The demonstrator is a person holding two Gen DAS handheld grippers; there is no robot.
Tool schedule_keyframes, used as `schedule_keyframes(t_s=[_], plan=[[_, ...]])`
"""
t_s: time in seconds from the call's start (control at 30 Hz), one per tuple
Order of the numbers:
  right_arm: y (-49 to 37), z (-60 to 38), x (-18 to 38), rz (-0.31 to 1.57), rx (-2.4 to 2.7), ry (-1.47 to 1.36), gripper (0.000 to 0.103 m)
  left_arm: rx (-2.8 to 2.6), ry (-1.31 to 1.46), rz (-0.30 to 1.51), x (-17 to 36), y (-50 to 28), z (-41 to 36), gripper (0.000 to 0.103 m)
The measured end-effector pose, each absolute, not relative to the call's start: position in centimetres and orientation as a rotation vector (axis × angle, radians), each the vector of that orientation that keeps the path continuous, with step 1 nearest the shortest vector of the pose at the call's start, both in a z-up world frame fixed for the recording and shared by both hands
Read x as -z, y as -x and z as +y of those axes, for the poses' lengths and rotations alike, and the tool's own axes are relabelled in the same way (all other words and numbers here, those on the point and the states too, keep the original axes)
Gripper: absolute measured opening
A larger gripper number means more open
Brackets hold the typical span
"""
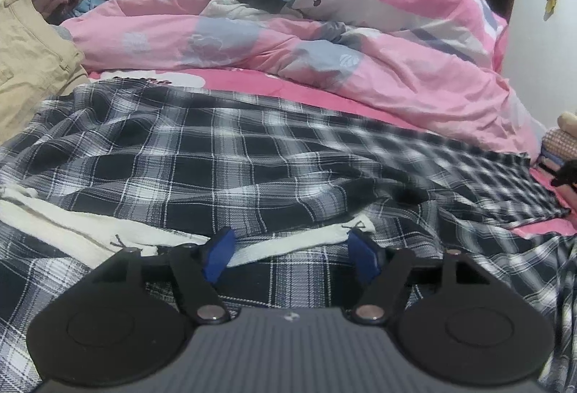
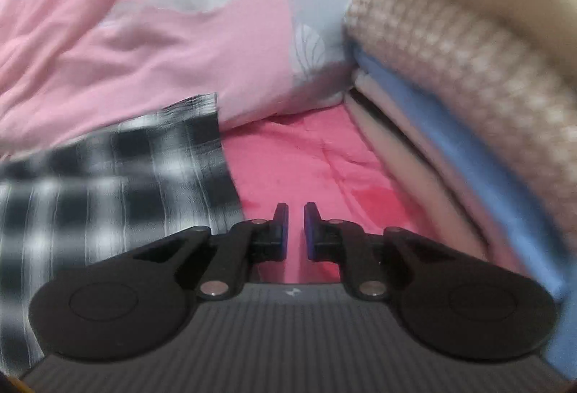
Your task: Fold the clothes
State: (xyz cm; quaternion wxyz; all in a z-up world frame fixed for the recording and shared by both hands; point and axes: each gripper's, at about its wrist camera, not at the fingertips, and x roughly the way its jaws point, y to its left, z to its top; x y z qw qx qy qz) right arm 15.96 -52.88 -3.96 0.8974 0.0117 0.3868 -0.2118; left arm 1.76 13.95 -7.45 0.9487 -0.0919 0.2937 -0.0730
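— Left gripper [image 1: 292,254] stands wide, nothing pinched; the plaid shirt [image 1: 252,155] lies spread under and ahead of it, white hem [image 1: 288,241] between the pads

— And the right gripper [image 2: 295,230]?

— Nearly closed, empty, over pink sheet [image 2: 306,155]; the shirt's end is to its left, folded pile [image 2: 450,97] to its right. I'd grip the edges squarely before lifting, keeping clear of the pink quilt [image 1: 360,68] beyond

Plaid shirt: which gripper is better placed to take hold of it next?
Left. The left gripper is open right over the plaid shirt; the right gripper, nearly shut, hangs over bare pink sheet beside it.
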Motion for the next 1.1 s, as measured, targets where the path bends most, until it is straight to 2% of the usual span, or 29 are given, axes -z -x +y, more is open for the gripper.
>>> schedule_keyframes(t_s=[0.07,0.23,0.4,0.53,0.63,0.8,0.9,0.93,0.97,1.0,1.03,1.1], plan=[[-14.8,-50.1,2.3,0.799,0.378,0.033,0.01,0.15,0.203,0.595,7.3,-1.7,14.2,0.072],[-16.1,-34.1,0.3,0.836,-0.107,0.06,0.01,0.143,0.26,0.53,5.4,-0.2,15.2,0.071],[-18.2,-16.7,2.6,0.906,-0.518,-0.006,0.009,0.113,0.204,0.507,3.2,-0.7,16.1,0.068],[-16.5,-9.0,3.8,0.894,-0.648,-0.019,0.009,0.156,0.148,0.559,3.4,-1.9,16.6,0.064],[-13.1,-5.7,3.4,0.83,-0.657,0.144,0.009,0.211,0.074,0.582,4.1,-2.5,16.4,0.063],[-10.0,-1.4,4.2,0.648,-0.633,0.538,0.019,0.279,-0.138,0.604,5.5,-4.0,14.5,0.059],[-10.5,-0.5,5.4,0.636,-0.649,0.625,0.021,0.306,-0.205,0.625,6.3,-4.9,13.7,0.048],[-10.7,-0.5,5.8,0.632,-0.647,0.636,0.02,0.312,-0.216,0.631,6.5,-5.1,13.4,0.039],[-10.9,-0.4,6.2,0.629,-0.645,0.647,0.017,0.325,-0.22,0.632,6.6,-5.1,13.3,0.019],[-11.1,-0.4,6.5,0.626,-0.644,0.656,0.011,0.332,-0.222,0.628,6.7,-5.1,13.2,0.007],[-11.2,-0.5,6.2,0.641,-0.65,0.618,0.003,0.331,-0.235,0.621,6.6,-4.8,13.1,0.001],[-10.7,-0.7,5.7,0.64,-0.677,0.595,0.003,0.337,-0.26,0.595,6.1,-3.9,13.2,0.001]])
